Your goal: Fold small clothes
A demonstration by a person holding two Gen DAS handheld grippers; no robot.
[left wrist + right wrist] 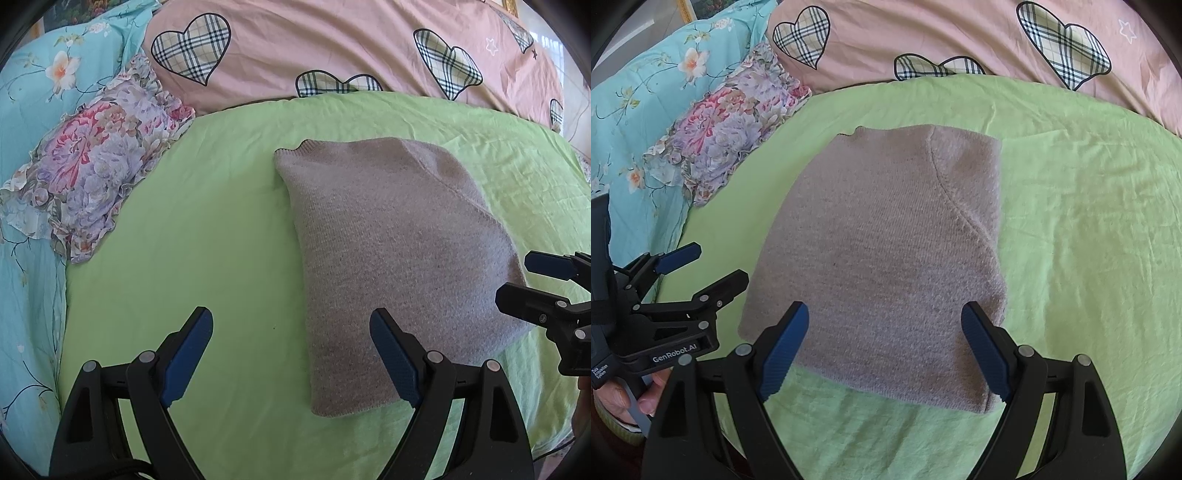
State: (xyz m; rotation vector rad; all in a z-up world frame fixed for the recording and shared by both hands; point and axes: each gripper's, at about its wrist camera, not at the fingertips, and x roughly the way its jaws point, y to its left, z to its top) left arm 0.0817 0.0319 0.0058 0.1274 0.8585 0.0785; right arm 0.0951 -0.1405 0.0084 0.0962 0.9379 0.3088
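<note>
A grey-mauve knitted sweater (388, 254) lies folded into a compact rectangle on the green sheet (207, 221); it also shows in the right wrist view (886, 251). My left gripper (291, 354) is open and empty, held above the sheet at the sweater's near left corner. My right gripper (884, 350) is open and empty above the sweater's near edge. The right gripper also shows at the right edge of the left wrist view (517, 284). The left gripper shows at the left of the right wrist view (713, 264).
A floral pillow (96, 162) lies at the left of the green sheet (1089, 221). A pink quilt with plaid hearts (332, 48) lies behind. A turquoise floral cover (29, 110) runs along the left side.
</note>
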